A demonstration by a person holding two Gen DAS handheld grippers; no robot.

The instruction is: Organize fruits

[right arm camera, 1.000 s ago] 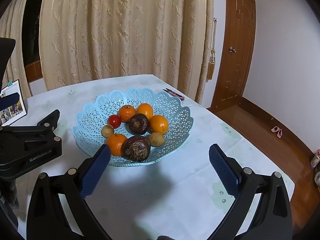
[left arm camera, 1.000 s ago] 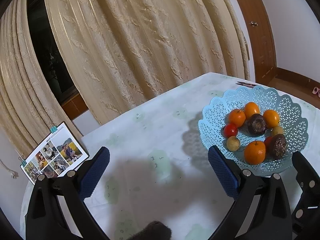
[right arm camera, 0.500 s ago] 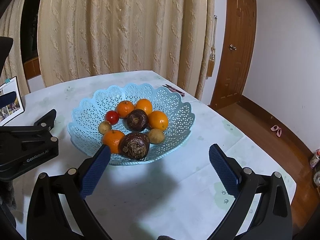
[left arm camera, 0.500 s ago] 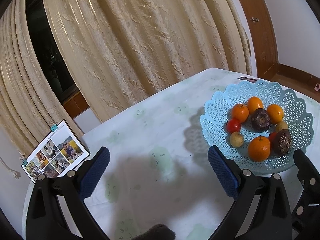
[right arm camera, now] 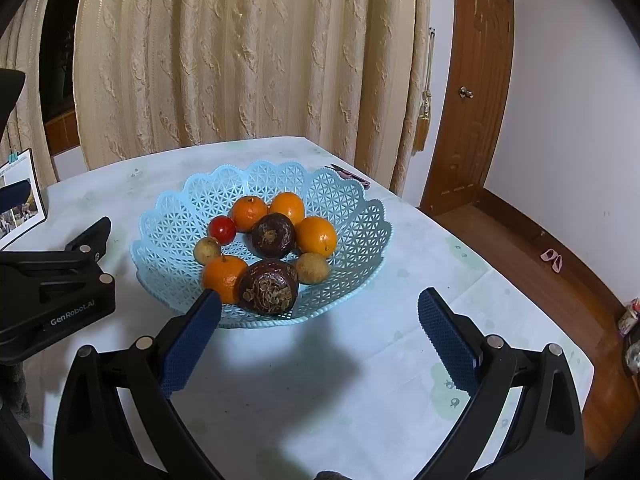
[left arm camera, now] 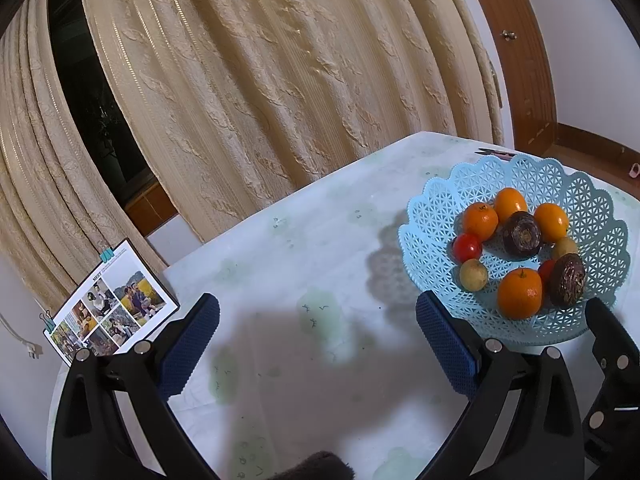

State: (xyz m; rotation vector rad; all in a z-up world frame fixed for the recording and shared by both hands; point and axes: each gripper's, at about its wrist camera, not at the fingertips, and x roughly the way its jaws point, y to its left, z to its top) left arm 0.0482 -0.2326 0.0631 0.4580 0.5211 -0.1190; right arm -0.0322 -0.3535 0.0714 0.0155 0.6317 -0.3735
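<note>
We hold both grippers over the pale, green-speckled worktop, and the light blue lattice plastic basket with its scalloped rim is our landmark. Inside it lie four round oranges, two of them toward the far side of the basket, one on its right and one at its near left. Two dark purple-brown wrinkled fruits sit among them, one at the centre of the basket and one against its near wall. A small red tomato rests at the basket's left, with a small tan round fruit just in front of it and another tan one near the basket's right front.

Our right gripper hangs just in front of the basket, its blue-padded fingers spread wide and holding nothing; the left pad overlaps the basket's near rim in view. Our left gripper sits to the left of the basket over bare cloth, fingers likewise released and empty.

Well to the left of the basket a clipped photo collage card leans by the cream curtain. Behind the basket, small dark scissors lie at the worktop's edge.
</note>
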